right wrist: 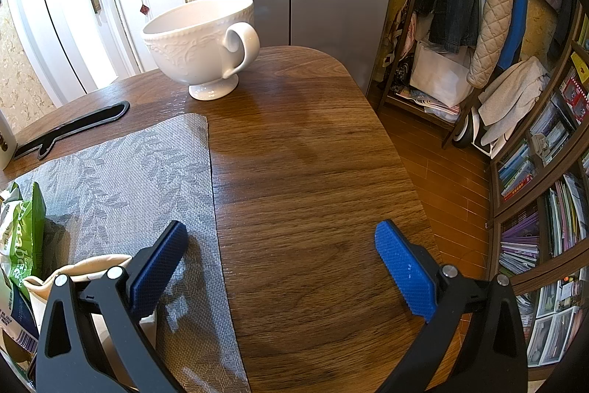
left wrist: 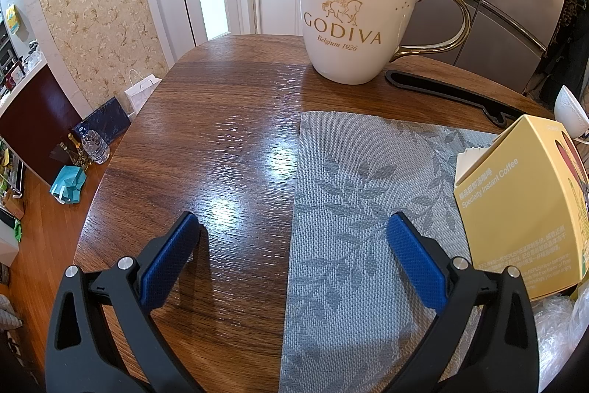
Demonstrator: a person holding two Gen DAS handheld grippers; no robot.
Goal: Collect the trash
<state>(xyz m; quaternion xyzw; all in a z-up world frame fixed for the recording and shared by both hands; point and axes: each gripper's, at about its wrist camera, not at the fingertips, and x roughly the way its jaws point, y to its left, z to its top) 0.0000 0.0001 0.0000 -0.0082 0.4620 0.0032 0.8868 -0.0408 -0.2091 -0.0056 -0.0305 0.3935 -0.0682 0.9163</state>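
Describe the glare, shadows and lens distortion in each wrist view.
Left wrist view: bright glare streaks the wooden table ahead of the open left gripper; fisheye bends the door frames, corners vignette black. Right wrist view: softer light, the white cup casts a shadow toward the camera, open right gripper shadows the placemat; bookshelves curve.

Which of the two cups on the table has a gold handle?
The tall Godiva mug, printed with gold dots and lettering, has the gold handle. The other, a wide footed cup, is plain white with embossed relief and a white handle.
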